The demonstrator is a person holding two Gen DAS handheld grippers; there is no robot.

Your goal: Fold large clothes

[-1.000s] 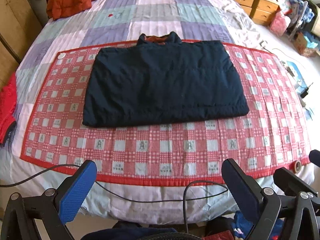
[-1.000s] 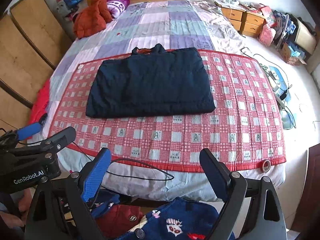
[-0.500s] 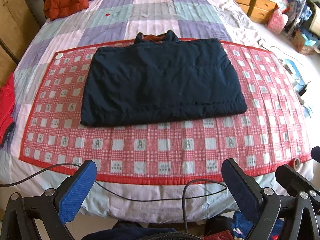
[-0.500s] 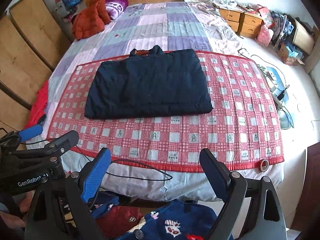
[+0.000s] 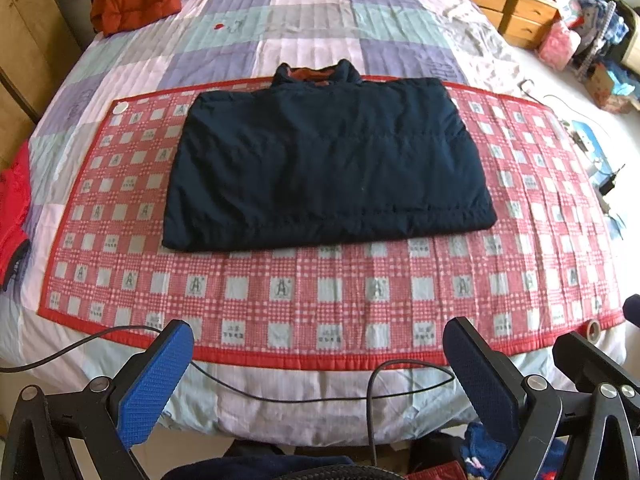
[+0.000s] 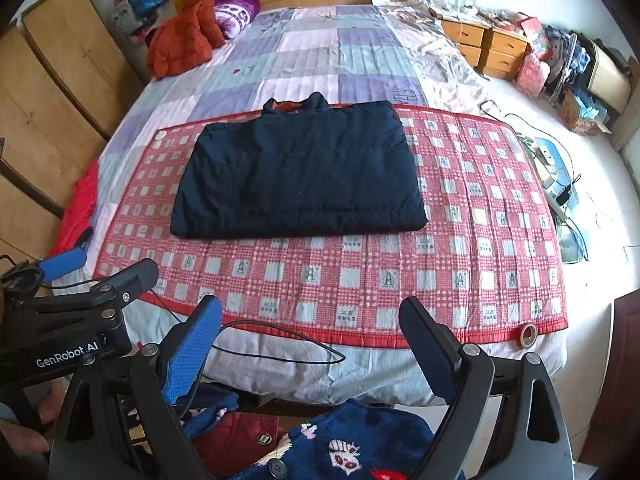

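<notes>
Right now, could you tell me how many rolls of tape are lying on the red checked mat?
1: a single tape roll sits at the near right corner of the red checked mat. Others could be hidden under the jacket.

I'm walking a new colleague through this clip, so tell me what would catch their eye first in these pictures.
The dark navy jacket stands out first: folded into a neat rectangle, collar toward the headboard, lying in the middle of the red checked mat on the bed. Next come the open left tongs and right tongs, both held back off the near edge of the bed, empty. An orange-red coat lies crumpled near the headboard.
</notes>
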